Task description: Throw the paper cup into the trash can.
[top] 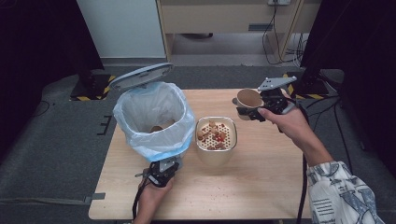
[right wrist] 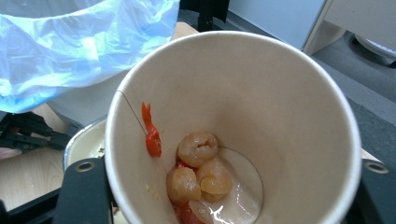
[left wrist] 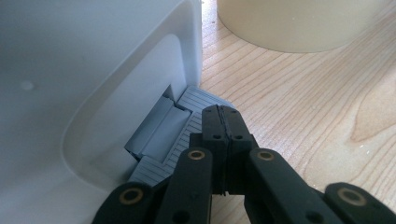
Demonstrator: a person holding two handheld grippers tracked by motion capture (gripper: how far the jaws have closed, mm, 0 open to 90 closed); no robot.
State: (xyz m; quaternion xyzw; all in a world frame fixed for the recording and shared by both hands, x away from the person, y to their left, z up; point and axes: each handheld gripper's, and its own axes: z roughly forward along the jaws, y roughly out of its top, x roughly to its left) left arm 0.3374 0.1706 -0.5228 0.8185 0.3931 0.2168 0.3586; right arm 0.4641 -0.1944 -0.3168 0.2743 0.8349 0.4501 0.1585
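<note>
A brown paper cup is tipped on its side above the table's far right, and my right gripper is shut on it. In the right gripper view the cup holds pale fruit pieces and red scraps, with a black finger against its wall. My left gripper is at the foot of a white bin lined with a blue bag. Its jaws are shut, and the left gripper rests its tips on the grey pedal. The bin lid stands raised.
A cream bowl with a strainer insert full of food scraps sits mid-table, right of the bin. Crumbs lie on the wood in front of it. The bowl's wall shows beyond the pedal. The table's edges drop to grey floor.
</note>
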